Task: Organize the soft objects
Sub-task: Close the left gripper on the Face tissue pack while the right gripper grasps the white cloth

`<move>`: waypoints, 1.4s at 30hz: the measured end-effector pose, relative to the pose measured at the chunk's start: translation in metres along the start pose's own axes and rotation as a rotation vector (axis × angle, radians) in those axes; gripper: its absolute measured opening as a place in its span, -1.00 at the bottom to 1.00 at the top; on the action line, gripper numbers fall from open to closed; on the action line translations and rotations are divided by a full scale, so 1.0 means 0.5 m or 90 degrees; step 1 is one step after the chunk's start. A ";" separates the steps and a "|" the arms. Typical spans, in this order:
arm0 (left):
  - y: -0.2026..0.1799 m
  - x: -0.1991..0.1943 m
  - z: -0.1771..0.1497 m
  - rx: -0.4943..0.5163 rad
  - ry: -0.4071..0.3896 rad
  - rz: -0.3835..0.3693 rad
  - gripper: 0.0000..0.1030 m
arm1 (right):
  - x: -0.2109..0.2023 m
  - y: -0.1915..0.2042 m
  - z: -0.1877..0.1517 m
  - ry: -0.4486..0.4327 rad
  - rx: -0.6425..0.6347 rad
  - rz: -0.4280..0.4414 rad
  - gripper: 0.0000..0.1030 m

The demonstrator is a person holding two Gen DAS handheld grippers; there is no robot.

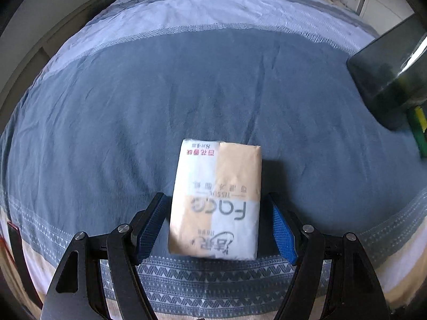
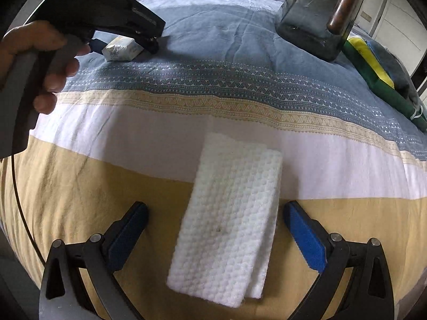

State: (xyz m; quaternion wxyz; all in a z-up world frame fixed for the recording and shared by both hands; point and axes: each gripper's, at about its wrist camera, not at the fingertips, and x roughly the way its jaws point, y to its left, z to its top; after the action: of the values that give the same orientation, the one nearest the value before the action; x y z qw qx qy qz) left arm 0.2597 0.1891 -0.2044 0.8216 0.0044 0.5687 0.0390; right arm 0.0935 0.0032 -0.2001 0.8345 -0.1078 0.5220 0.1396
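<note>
Both tongs over the bed (image 1: 213,85)
Our left tongs (image 1: 216,226) straddle the tissue pack (image 1: 216,200), open; right tongs (image 2: 216,229) gape around the cloth (image 2: 229,218).

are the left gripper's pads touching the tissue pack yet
Apart. The left wrist view shows the left gripper straddling the tissue pack, with bedspread visible between each pad and the pack.

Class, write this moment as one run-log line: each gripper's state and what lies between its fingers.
left gripper: open, straddling tissue pack | right gripper: open, straddling folded white cloth | both on bedspread
</note>
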 end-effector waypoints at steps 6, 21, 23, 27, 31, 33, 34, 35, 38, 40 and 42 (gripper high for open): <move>-0.009 -0.004 -0.006 0.020 -0.010 0.005 0.04 | -0.004 0.017 -0.001 -0.003 -0.011 -0.011 0.82; -0.021 -0.004 -0.017 0.036 -0.016 0.018 -0.05 | -0.031 0.019 -0.011 -0.018 -0.027 0.011 0.07; -0.020 -0.002 -0.017 0.036 -0.015 0.018 -0.05 | -0.035 0.023 -0.012 -0.020 -0.032 0.010 -0.12; -0.020 0.000 -0.016 0.041 -0.015 0.022 -0.05 | -0.042 0.027 -0.012 -0.021 -0.041 0.020 -0.44; -0.018 0.001 -0.016 0.040 -0.017 0.021 -0.08 | -0.047 0.027 -0.012 -0.019 -0.051 0.029 -0.66; -0.019 0.001 -0.015 0.040 -0.018 0.023 -0.09 | -0.048 0.027 -0.011 -0.019 -0.055 0.031 -0.69; -0.022 0.000 -0.016 0.043 -0.021 0.027 -0.10 | -0.049 0.026 -0.011 -0.019 -0.058 0.032 -0.71; -0.024 0.000 -0.017 0.047 -0.024 0.031 -0.10 | -0.050 0.026 -0.011 -0.020 -0.060 0.034 -0.73; -0.030 -0.001 -0.020 0.055 -0.033 0.042 -0.12 | -0.052 0.026 -0.010 -0.020 -0.065 0.036 -0.76; -0.028 -0.003 -0.020 0.047 -0.037 0.039 -0.13 | -0.053 0.025 -0.010 -0.022 -0.068 0.037 -0.76; -0.025 -0.007 -0.020 0.045 -0.042 0.036 -0.14 | -0.055 0.025 -0.010 -0.023 -0.069 0.039 -0.77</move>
State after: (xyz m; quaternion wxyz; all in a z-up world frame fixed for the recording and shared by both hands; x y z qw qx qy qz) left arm 0.2498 0.1757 -0.2052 0.8379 0.0507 0.5419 0.0418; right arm 0.0736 0.0098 -0.1780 0.8319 -0.1344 0.5019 0.1949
